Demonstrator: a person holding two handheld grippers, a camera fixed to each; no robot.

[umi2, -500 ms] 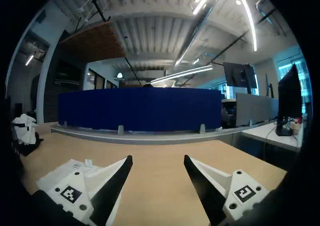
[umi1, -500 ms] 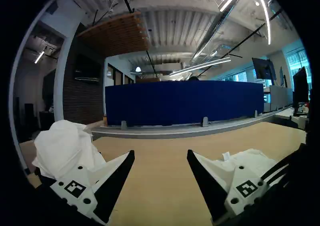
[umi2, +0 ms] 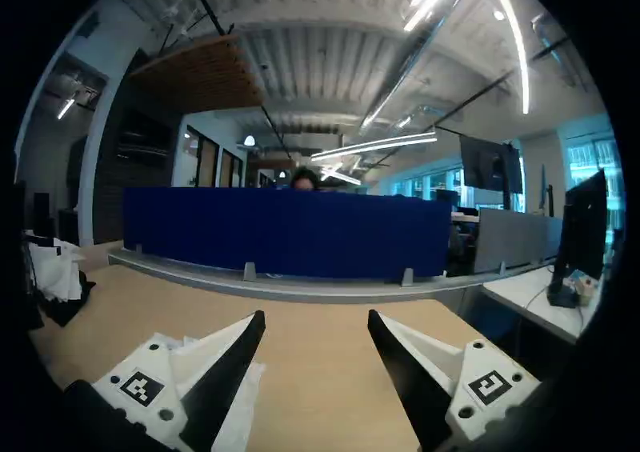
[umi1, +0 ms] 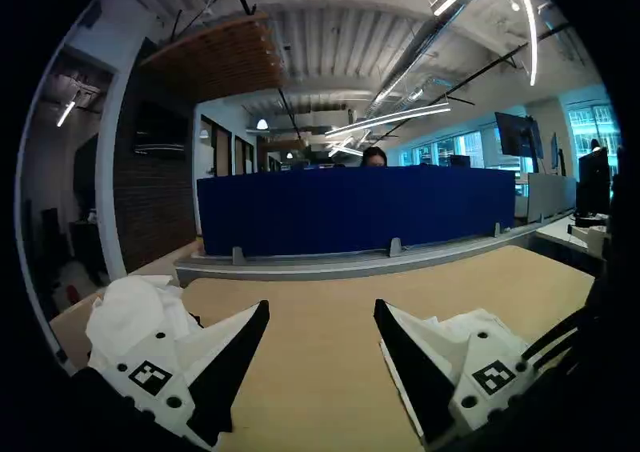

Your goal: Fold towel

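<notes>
Fingers (umi1: 232, 348) stay apart, left gripper (umi1: 320, 324) (right gripper (umi2: 314, 328) too); towel (umi1: 132, 308) lower

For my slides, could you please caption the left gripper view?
Open left gripper over wooden table, between crumpled towel and flat towel.

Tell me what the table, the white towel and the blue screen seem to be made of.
Table: likely wood-look laminate, with a pale, matte grain.
Towel: soft white cloth, going by its crumpled folds.
Screen: probably a fabric-covered panel, flat and unshiny.
</notes>
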